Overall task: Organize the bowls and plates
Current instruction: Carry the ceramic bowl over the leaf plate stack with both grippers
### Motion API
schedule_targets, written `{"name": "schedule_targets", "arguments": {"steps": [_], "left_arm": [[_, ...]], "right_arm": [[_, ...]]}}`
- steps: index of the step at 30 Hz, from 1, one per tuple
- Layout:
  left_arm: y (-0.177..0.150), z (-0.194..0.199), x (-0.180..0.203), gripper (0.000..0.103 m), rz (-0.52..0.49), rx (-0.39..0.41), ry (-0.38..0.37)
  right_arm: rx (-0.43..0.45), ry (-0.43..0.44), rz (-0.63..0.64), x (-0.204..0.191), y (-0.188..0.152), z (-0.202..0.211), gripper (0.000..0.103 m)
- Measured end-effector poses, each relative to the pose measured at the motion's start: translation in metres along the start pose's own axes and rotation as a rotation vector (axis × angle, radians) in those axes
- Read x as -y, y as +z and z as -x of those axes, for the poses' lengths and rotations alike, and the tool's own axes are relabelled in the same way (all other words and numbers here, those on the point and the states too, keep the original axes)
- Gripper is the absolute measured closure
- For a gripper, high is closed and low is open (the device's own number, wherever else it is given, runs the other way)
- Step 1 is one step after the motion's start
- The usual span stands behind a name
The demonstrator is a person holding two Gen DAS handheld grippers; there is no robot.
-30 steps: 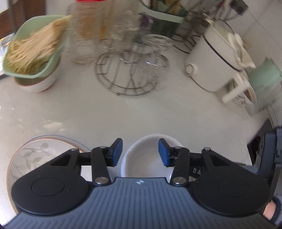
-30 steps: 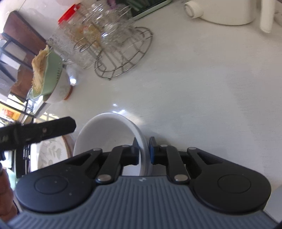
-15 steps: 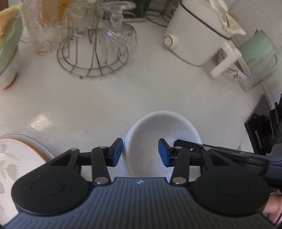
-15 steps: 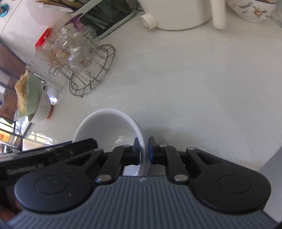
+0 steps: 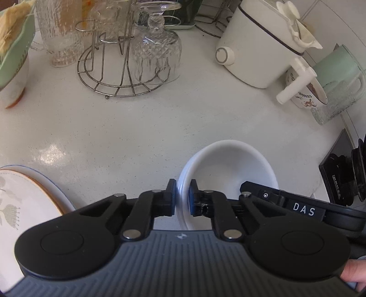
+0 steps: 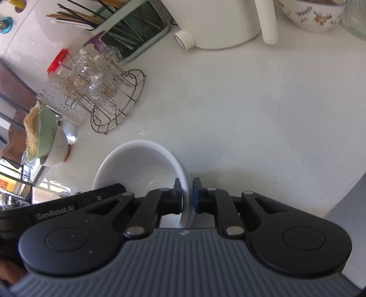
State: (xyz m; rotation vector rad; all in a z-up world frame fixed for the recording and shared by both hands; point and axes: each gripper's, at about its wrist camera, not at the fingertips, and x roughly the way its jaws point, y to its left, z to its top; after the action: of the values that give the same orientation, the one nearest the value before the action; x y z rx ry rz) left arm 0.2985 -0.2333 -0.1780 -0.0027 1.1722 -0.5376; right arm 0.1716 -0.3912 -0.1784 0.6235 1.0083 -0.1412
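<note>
Lettering "DAS" and "GenRobot.AI" shows on the hand-held grippers, left hand-held gripper [image 5: 182, 197] closing on and right hand-held gripper [image 6: 187, 196] clamped on opposite rims of the white bowl [image 5: 228, 169] above the counter [image 5: 141, 128].

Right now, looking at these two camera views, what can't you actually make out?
- White bowl: its near side and base are hidden by the left gripper in the left view, whose jaws are closing on the rim, and by the right gripper in the right view.
- Patterned plate: cut off by the left view's edge.
- Green strainer: contents too small to identify in the right view.
- Floral bowl: top cut off by the right view's edge.
</note>
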Motion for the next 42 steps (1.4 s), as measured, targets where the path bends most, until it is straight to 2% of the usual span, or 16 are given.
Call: {"name": "schedule_targets", "arguments": {"steps": [5,7,8,9,11,13,14,15,24,31,42], "left_arm": [[-0.003,-0.005,-0.003,0.088,0.022,-0.032,0.018],[-0.007,-0.008,-0.004,0.081,0.021,-0.038,0.032],[-0.008,-0.01,-0.004,0.073,0.025,-0.045,0.03],[-0.01,-0.012,-0.005,0.07,0.033,-0.051,0.025],[-0.013,-0.012,-0.008,0.07,0.046,-0.04,0.022],[-0.014,-0.011,-0.009,0.078,0.051,-0.033,0.021],[-0.013,-0.01,-0.008,0.086,0.054,-0.037,0.008],[-0.013,-0.008,-0.007,0.087,0.054,-0.036,0.008],[-0.004,0.017,0.005,0.088,0.025,-0.019,0.003],[-0.006,0.044,0.008,0.088,0.049,-0.018,0.005],[-0.007,0.101,0.018,0.086,0.091,0.046,-0.003]], "right_arm": [[-0.018,0.021,-0.028,0.005,-0.004,-0.002,0.091],[-0.027,0.033,-0.037,0.005,-0.006,-0.003,0.091],[-0.026,0.028,-0.027,0.004,-0.006,-0.003,0.091],[-0.025,0.026,-0.022,0.003,-0.007,-0.003,0.091],[-0.029,0.025,-0.026,0.003,-0.007,-0.004,0.091],[-0.03,0.02,-0.032,0.004,-0.008,-0.004,0.091],[-0.031,0.017,-0.035,0.003,-0.008,-0.004,0.091],[-0.031,0.016,-0.037,0.003,-0.009,-0.003,0.091],[-0.008,0.031,-0.073,0.002,-0.008,0.018,0.091],[-0.015,0.032,-0.052,-0.01,-0.01,0.039,0.091],[0.012,0.066,0.001,-0.03,-0.006,0.08,0.091]]}}
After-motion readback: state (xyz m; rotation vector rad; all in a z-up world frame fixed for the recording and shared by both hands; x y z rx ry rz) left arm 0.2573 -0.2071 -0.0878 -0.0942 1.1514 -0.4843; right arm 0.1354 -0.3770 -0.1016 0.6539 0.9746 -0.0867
